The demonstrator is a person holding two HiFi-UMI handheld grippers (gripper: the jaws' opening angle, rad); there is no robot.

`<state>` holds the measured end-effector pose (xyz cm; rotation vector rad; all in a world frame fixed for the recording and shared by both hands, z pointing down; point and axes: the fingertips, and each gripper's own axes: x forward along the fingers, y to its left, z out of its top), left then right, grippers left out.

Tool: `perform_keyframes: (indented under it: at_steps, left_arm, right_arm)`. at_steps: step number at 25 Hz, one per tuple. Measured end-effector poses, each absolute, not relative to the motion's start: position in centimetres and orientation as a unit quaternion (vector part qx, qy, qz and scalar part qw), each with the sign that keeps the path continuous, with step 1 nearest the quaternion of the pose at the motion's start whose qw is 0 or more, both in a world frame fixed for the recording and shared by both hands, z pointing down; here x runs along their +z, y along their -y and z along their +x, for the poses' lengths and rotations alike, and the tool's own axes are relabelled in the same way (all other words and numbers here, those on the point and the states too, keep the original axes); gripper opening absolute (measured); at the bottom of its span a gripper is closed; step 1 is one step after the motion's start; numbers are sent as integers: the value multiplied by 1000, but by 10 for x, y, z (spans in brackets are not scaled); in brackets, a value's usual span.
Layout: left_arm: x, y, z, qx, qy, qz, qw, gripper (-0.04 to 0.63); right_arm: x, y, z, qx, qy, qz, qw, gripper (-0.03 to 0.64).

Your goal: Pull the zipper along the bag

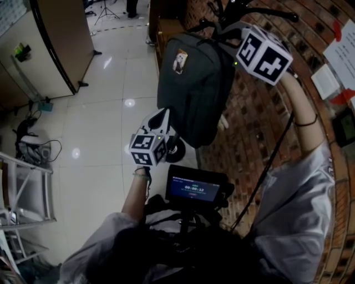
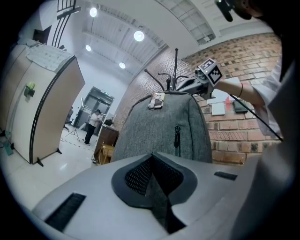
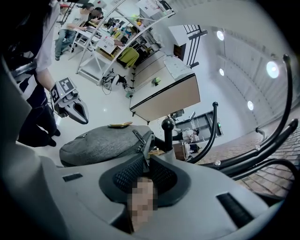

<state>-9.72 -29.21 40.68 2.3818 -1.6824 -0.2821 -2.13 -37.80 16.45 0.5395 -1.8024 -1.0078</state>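
Observation:
A grey backpack (image 1: pixel 191 94) hangs from a black rack against the brick wall, with a small picture tag (image 1: pixel 180 61) near its top. My left gripper (image 1: pixel 165 117) is at the bag's lower edge. In the left gripper view its jaws (image 2: pixel 151 157) are shut on a fold of the grey bag fabric (image 2: pixel 159 197), and the backpack (image 2: pixel 164 131) rises beyond. My right gripper (image 1: pixel 227 37) is at the bag's top. In the right gripper view its jaws (image 3: pixel 146 157) pinch the dark zipper pull (image 3: pixel 140 141) at the top end of the backpack (image 3: pixel 103 143).
Black rack arms (image 1: pixel 249 11) curve round the bag's top and close beside the right gripper (image 3: pixel 262 154). The brick wall (image 1: pixel 260 122) is right behind the bag. A beige partition (image 1: pixel 61 44) and a metal shelf frame (image 1: pixel 22 188) stand at the left. A small screen (image 1: pixel 195 189) sits at the person's chest.

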Motion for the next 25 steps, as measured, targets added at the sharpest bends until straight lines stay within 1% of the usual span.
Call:
perform_keyframes:
  at_steps: [10,14,16,17,20,22,25]
  left_arm:
    - [407,290,-101,-93,580,803,102,7]
    - [405,285,-109,-91,587,798,99,6]
    - [404,283,-111,-90,589,797,97,6]
    - [404,282,-111,-89,590,797,96,6]
    - [403,277,-113,-87,591,796,94,6]
    - [403,274,-114,-84,590,797,93,6]
    - [405,274,-110,-75,586,801,93,6]
  right_arm:
    - [167,384,-16,-448,722,242,469,57]
    - [161,385,-14,-461,719,273,444,80]
    - [154,385,-6,-445,734,294,420,80]
    - [153,384,0,-429,746,302,409,97]
    - [153,376,21,-376,785,324,370,98]
    - [162,366,37,-344,806,335,346,98]
    - [188,356,61,-307,823,346,328,98]
